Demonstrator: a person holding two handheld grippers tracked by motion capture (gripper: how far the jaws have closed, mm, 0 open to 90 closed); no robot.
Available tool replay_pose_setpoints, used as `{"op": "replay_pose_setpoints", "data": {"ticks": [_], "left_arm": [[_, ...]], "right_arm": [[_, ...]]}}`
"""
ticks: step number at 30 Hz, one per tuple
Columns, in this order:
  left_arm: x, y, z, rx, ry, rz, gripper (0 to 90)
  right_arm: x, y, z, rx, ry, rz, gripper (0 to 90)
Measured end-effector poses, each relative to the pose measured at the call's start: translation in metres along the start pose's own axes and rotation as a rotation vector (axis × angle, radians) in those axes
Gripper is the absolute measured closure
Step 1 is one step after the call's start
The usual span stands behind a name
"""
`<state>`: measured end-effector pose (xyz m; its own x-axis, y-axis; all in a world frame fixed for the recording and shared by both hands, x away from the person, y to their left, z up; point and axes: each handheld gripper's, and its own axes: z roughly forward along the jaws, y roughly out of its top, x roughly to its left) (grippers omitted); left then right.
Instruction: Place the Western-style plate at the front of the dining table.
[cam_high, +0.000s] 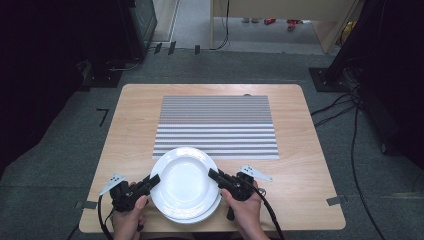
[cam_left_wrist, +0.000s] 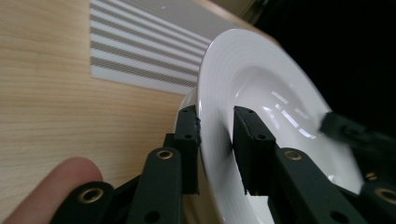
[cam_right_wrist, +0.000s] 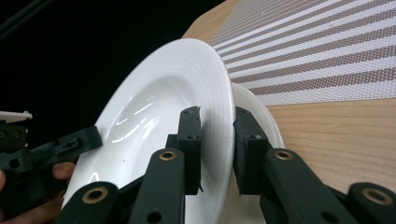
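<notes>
A white deep plate (cam_high: 185, 177) rests on top of a second white plate (cam_high: 200, 218) near the table's front edge. My left gripper (cam_high: 155, 181) is shut on the top plate's left rim, and my right gripper (cam_high: 214, 175) is shut on its right rim. In the left gripper view the jaws of the left gripper (cam_left_wrist: 217, 116) pinch the top plate's (cam_left_wrist: 261, 79) rim, with the lower plate (cam_left_wrist: 187, 100) just beneath. In the right gripper view the right gripper (cam_right_wrist: 217, 116) clamps the top plate (cam_right_wrist: 163, 93) above the lower plate (cam_right_wrist: 254, 105).
A grey-and-white striped placemat (cam_high: 216, 125) lies just beyond the plates on the wooden table (cam_high: 130, 130). Cables trail over the grey floor to the right of the table. Dark equipment stands at both sides of the room.
</notes>
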<state>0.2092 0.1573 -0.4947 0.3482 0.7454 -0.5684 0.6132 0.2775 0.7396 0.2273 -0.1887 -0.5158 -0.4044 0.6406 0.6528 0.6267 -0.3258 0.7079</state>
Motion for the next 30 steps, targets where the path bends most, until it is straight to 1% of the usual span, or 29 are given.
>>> {"op": "replay_pose_setpoints", "data": {"ticks": [1, 2, 3, 4, 5, 6, 12, 14, 17, 25, 26, 30], "left_arm": [[-0.002, -0.001, 0.003, 0.024, 0.036, 0.025, 72.6], [-0.002, -0.001, 0.003, 0.024, 0.036, 0.025, 71.4], [0.001, -0.003, 0.005, 0.032, 0.033, 0.006, 71.6], [0.001, -0.003, 0.005, 0.032, 0.033, 0.006, 72.1], [-0.001, -0.002, 0.005, 0.033, 0.036, 0.009, 72.0], [-0.001, -0.002, 0.005, 0.033, 0.036, 0.009, 71.9], [-0.003, -0.002, 0.004, 0.026, 0.028, 0.017, 72.2], [-0.004, -0.002, 0.004, 0.023, 0.016, 0.017, 72.5], [-0.006, -0.001, 0.004, 0.018, 0.011, 0.02, 72.7], [-0.012, 0.006, 0.006, 0.014, -0.021, 0.002, 74.2], [-0.012, 0.006, 0.006, 0.014, -0.021, 0.002, 74.3], [-0.016, 0.013, 0.012, 0.019, -0.033, -0.017, 74.5]], "right_arm": [[-0.002, 0.0, 0.0, 0.0, 0.012, 0.021, 77.5], [-0.002, 0.0, 0.0, 0.0, 0.012, 0.021, 77.5], [-0.003, 0.0, 0.0, 0.001, 0.006, 0.013, 77.5], [-0.003, 0.0, 0.0, 0.001, 0.006, 0.013, 77.5], [-0.004, -0.001, 0.0, 0.004, 0.002, 0.028, 77.6], [-0.004, -0.001, 0.0, 0.004, 0.002, 0.028, 77.6], [-0.003, 0.001, -0.001, -0.009, 0.007, 0.032, 78.0], [-0.003, 0.001, -0.002, -0.015, 0.006, 0.037, 78.0], [-0.003, 0.003, -0.004, -0.022, 0.007, 0.04, 78.2], [-0.001, 0.011, -0.012, -0.05, 0.02, 0.056, 79.4], [-0.001, 0.011, -0.012, -0.05, 0.02, 0.056, 79.4], [0.001, 0.02, -0.016, -0.061, 0.02, 0.045, 79.8]]}}
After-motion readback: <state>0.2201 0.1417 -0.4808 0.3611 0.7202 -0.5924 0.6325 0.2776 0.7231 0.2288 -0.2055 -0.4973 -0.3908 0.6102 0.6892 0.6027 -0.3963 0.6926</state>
